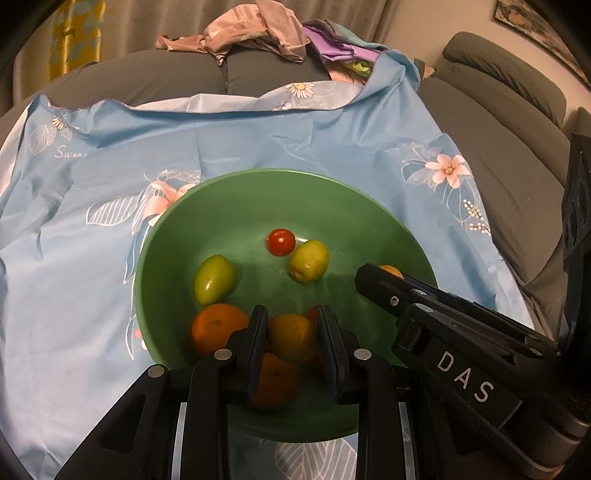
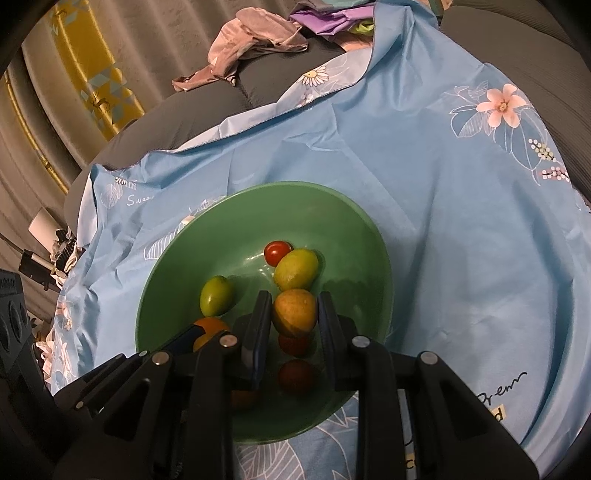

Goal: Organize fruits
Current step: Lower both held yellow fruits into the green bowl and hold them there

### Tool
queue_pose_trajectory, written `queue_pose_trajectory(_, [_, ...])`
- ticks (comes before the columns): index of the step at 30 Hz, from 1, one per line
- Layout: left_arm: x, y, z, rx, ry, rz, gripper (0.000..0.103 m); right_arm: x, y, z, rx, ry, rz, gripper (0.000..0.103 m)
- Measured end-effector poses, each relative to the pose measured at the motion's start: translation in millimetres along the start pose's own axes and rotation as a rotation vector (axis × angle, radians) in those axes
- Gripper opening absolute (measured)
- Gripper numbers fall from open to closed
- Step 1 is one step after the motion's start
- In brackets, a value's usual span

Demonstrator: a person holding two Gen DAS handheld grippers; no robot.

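A green bowl (image 1: pixel 236 206) sits on a blue floral cloth and holds several fruits. My left gripper (image 1: pixel 291 332) is shut on a yellow-orange fruit (image 1: pixel 291 338) above the bowl's near side. Oranges (image 1: pixel 218 325) lie beside and under it. A red cherry tomato (image 1: pixel 281 242) and two green-yellow fruits (image 1: pixel 214 278) lie farther in. My right gripper (image 2: pixel 293 314) is shut on a yellow-orange fruit (image 2: pixel 294 312) over the bowl (image 2: pixel 258 206); it also shows in the left wrist view (image 1: pixel 369 275). Red tomatoes (image 2: pixel 295 376) lie below it.
The blue cloth (image 1: pixel 92 258) covers a grey sofa (image 1: pixel 517 155). Crumpled pink and purple clothes (image 1: pixel 255 33) lie at the far edge. A curtain (image 2: pixel 99 74) hangs behind. Cluttered small items (image 2: pixel 55 251) sit at the far left.
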State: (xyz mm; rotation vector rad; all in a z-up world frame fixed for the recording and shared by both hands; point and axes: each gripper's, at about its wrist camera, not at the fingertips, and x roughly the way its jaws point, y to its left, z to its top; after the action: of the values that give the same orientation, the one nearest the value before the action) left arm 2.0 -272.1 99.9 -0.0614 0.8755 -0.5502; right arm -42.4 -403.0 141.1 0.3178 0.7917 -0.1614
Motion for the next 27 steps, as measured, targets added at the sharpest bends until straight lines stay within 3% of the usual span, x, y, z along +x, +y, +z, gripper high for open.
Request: queue_pose_trajectory(27, [5.6,-3.6,-2.7,0.029,0.008,0.06,0.028,11.1,10.8,-2.6,-0.061,0.038,-0.01,0.027])
